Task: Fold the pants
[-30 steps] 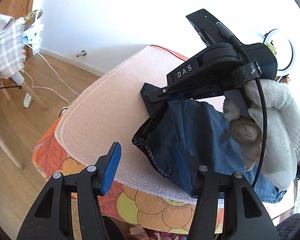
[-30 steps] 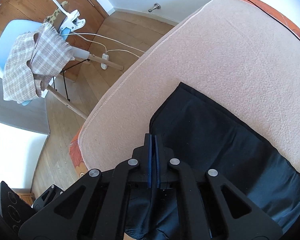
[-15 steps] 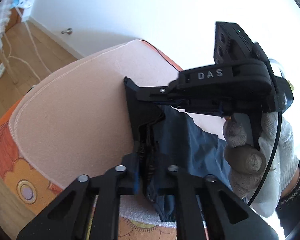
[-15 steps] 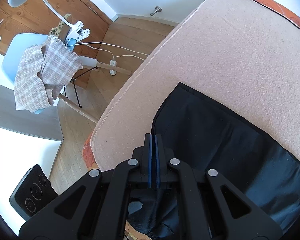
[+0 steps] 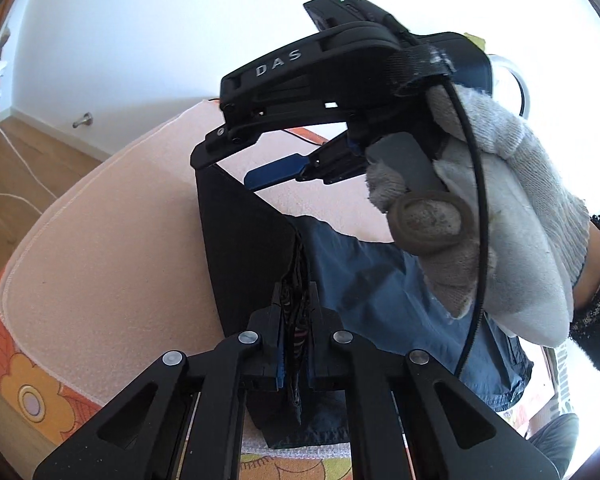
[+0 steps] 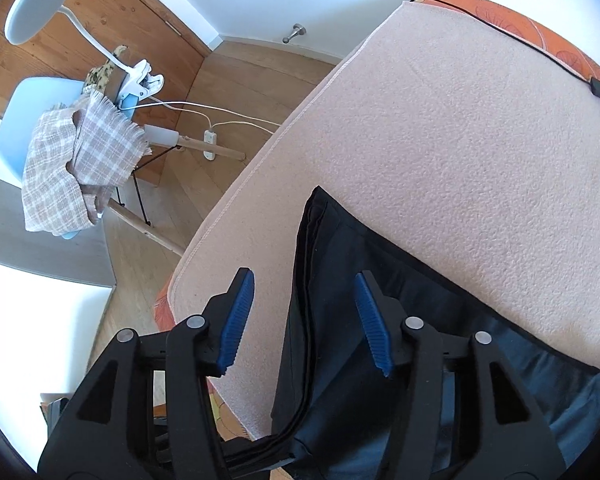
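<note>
My left gripper (image 5: 294,344) is pinched tight on the bunched edge of the dark navy fabric pants (image 5: 364,300), with the gathered layers squeezed between its blue pads. From that pinch the pants run straight ahead of my left fingers and off to their right, lying on the pale pink textured blanket (image 5: 112,248) that covers the table.

My right gripper (image 6: 306,320) stands spread wide, its blue ribbed pads (image 6: 236,320) holding nothing. The pants (image 6: 332,320) lie directly under and ahead of its right finger, while its left finger hangs over bare blanket (image 6: 460,140), so the straight folded edge of the garment passes between the two fingers. Through the left wrist camera I see that gripper (image 5: 236,160) just beyond the far corner of the pants, held in a white knit glove (image 5: 500,208). Whether its lower finger touches the cloth, I cannot tell.
</note>
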`<state>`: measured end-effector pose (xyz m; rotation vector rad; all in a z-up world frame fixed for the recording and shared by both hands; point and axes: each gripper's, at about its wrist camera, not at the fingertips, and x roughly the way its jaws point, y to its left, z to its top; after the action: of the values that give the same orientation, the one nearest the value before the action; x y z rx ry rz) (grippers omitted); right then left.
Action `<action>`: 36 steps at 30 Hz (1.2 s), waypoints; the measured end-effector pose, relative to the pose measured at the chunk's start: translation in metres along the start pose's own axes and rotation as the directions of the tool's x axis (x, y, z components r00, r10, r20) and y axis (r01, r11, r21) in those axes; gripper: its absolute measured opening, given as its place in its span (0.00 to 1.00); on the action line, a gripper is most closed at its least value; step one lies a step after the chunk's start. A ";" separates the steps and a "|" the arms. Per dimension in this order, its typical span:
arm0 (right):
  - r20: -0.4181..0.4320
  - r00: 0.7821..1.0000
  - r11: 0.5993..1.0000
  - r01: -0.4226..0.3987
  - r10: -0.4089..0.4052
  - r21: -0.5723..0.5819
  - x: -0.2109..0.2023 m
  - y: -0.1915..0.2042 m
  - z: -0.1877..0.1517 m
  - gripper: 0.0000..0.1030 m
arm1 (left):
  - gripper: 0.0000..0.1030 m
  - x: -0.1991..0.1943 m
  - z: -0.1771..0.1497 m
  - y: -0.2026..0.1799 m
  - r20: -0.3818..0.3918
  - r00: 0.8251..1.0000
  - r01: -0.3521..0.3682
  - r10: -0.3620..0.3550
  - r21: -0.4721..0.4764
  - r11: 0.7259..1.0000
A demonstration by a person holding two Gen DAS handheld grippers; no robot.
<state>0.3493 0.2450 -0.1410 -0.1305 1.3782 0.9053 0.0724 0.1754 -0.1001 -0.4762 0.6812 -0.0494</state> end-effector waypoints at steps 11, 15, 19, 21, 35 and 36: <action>0.053 0.997 0.999 0.051 -0.050 -0.013 -0.018 -0.019 -0.009 0.06 | 0.05 -0.015 -0.002 -0.019 -0.003 0.996 0.093 -0.093 0.037 0.995; 0.113 0.993 0.999 0.022 -0.025 0.024 -0.048 -0.034 -0.021 0.05 | 0.05 -0.013 0.000 -0.032 -0.004 0.992 0.128 -0.128 0.074 0.989; 0.164 0.986 0.998 0.020 -0.028 0.051 -0.077 -0.049 -0.037 0.05 | 0.05 -0.012 0.000 -0.052 -0.019 0.984 0.176 -0.175 0.099 0.979; 0.183 0.982 0.997 0.025 -0.038 0.076 -0.089 -0.059 -0.046 0.05 | 0.05 -0.010 0.000 -0.063 -0.031 0.979 0.203 -0.201 0.114 0.973; 0.275 0.952 0.965 0.066 -0.137 0.252 -0.165 -0.144 -0.136 0.05 | 0.05 0.025 -0.015 -0.147 -0.170 0.918 0.387 -0.357 0.205 0.899; 0.276 0.950 0.962 0.071 -0.146 0.264 -0.169 -0.151 -0.143 0.05 | 0.05 0.026 -0.017 -0.155 -0.182 0.914 0.397 -0.363 0.213 0.893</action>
<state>0.3428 -0.0177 -0.0903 0.1175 1.1829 0.6216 0.0989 0.0254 -0.0594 -0.3620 0.6977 -0.5384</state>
